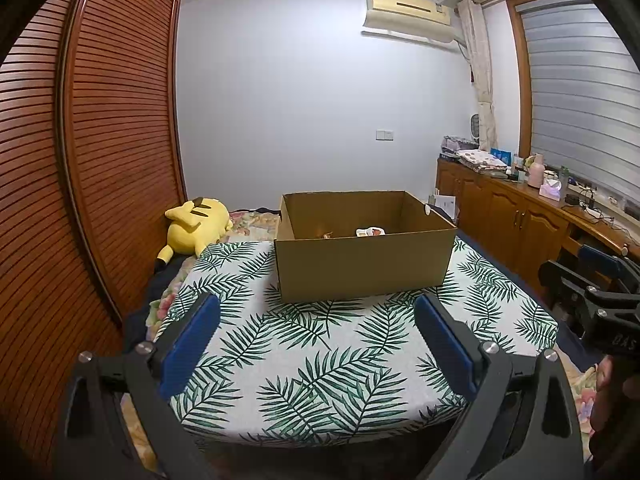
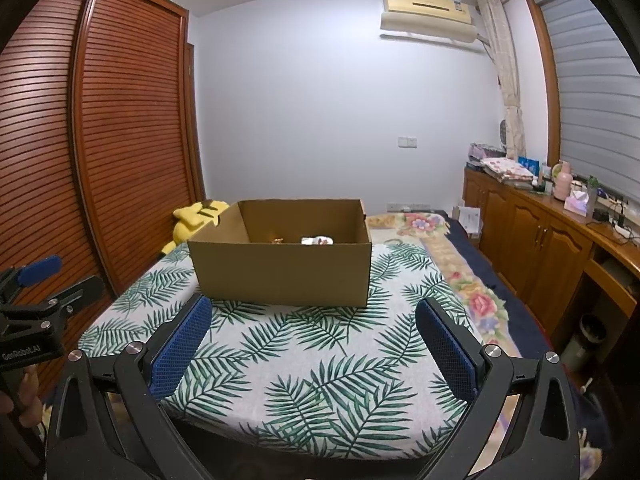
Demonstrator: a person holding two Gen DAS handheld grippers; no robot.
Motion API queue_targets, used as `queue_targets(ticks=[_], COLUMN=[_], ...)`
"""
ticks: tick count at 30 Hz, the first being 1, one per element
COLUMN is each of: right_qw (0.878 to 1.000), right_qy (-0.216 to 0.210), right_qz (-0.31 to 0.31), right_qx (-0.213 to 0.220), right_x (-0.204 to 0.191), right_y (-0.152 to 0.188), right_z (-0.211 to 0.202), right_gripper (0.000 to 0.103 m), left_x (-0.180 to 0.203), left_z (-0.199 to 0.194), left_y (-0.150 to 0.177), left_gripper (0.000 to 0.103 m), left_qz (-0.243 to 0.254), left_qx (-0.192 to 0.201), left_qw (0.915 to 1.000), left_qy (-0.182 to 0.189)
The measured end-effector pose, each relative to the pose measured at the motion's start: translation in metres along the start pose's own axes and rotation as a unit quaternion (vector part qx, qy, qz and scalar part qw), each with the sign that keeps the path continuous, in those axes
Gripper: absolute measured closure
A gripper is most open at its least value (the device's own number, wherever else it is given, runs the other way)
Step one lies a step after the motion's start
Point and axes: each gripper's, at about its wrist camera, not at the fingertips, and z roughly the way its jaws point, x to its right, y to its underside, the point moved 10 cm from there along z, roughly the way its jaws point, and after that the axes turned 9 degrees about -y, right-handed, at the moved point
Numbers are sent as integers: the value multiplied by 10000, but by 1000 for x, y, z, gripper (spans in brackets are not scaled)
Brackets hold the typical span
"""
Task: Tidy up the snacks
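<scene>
Snacks [image 1: 370,232] lying inside open cardboard box [image 1: 362,268] on leaf-print table [image 1: 312,360], apparently already gathered. Left gripper [image 1: 316,344] and right gripper [image 2: 314,346] hovering short of box, jaws spread wide, gripping nothing; likely idling.

Box [image 1: 362,266]: matt brown cardboard. Cloth [image 1: 320,364] under it: woven fabric w/ leaf print. Wardrobe [image 1: 100,140]: slatted wood, semi-gloss. Gripper pads [image 2: 182,350]: blue, rough-textured; arms matt black plastic, shiny metal screws. Toy [image 1: 196,226]: yellow plush.
</scene>
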Motion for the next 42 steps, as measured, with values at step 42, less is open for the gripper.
queue_targets(ticks=[42], right_qw=[10000], right_qy=[-3], right_qz=[18], right_qx=[20], right_x=[0], right_y=[-1], right_z=[-1], right_gripper=[0], left_x=[2], left_z=[-6], left_y=[-2], left_gripper=[4], left_qz=[5], left_qx=[30], left_qw=[10000], left_qy=[27])
